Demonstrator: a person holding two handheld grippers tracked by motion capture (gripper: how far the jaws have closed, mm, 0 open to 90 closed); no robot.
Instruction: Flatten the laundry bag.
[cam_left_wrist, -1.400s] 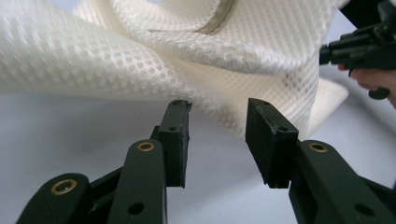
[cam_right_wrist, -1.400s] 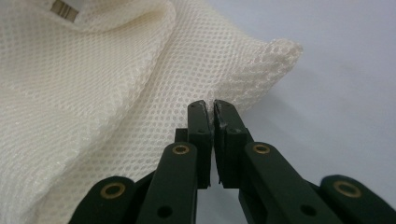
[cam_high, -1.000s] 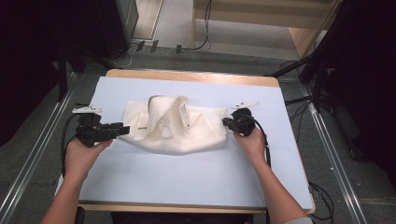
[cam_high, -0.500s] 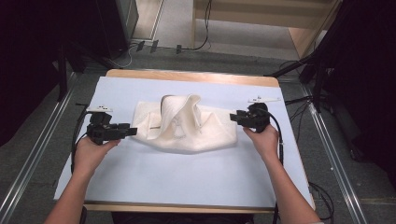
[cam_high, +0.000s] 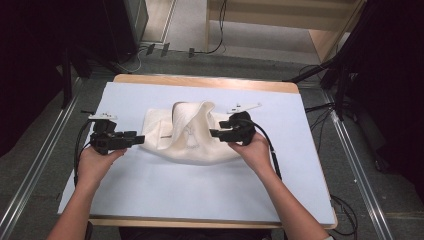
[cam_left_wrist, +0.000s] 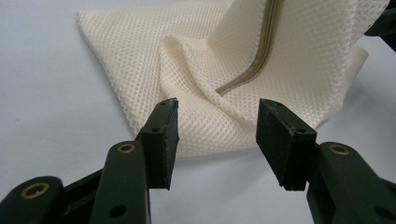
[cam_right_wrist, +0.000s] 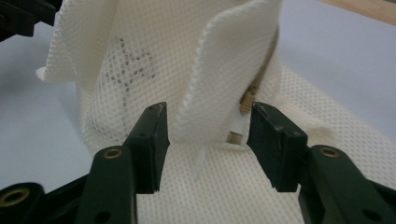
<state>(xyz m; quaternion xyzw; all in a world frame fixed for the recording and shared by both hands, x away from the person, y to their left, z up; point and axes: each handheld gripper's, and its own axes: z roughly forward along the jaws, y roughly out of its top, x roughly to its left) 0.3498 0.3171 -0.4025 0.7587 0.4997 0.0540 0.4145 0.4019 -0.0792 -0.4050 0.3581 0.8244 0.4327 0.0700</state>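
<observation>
Both sets of jaws are apart: the left gripper (cam_high: 136, 139) sits at the mesh bag's (cam_high: 192, 135) 9 o'clock edge while the right gripper (cam_high: 216, 133) lines up on the raised zipper fold (cam_right_wrist: 224, 88), probably to pinch it.

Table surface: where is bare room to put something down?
The table is bare along the near edge, in front of the mesh bag, and at the far right corner. It is crowded mid-table, where the left hand-held gripper and right hand-held gripper flank the bag.
</observation>
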